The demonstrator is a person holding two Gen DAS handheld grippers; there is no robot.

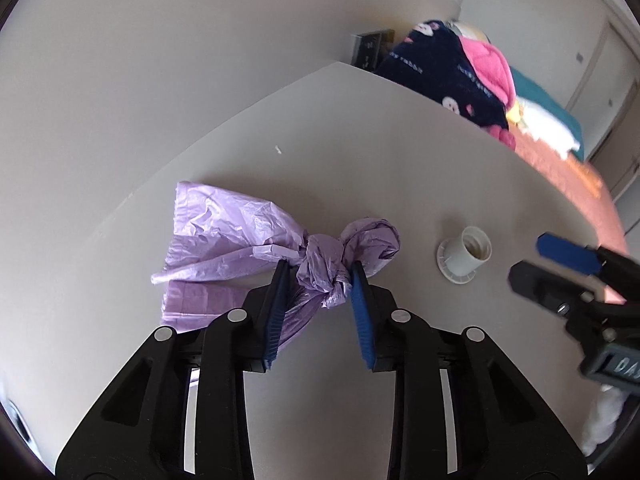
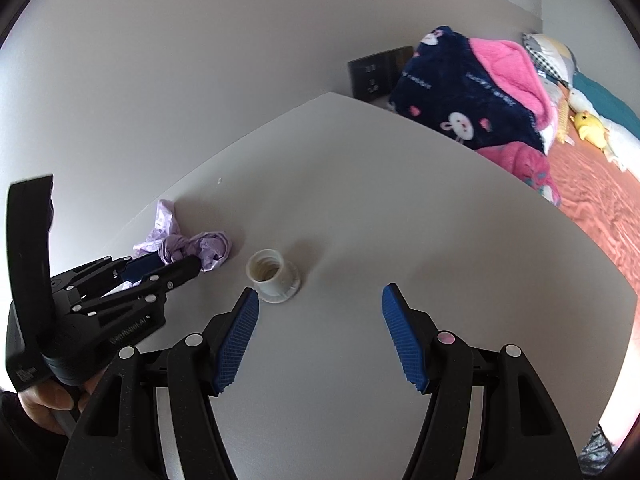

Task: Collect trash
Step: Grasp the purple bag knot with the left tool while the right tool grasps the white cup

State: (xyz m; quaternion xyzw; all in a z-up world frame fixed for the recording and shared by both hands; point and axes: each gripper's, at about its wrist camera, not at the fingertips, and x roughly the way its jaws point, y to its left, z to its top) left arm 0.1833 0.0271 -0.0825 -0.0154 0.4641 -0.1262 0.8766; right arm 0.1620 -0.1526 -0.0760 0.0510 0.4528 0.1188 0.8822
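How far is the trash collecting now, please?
Done: the purple bag is already knotted shut on the table. In hand: the left gripper straddles its knot. Left: the small white spool sits loose before the open right gripper.

light: soft daylight | shadows: faint | edges: fisheye-warped, dark vignette | blur: slight

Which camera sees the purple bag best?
The left wrist view. The purple bag lies close and nearly whole there, its knot between the left gripper fingers. In the right wrist view the bag is small, off to the side and partly hidden behind that gripper.
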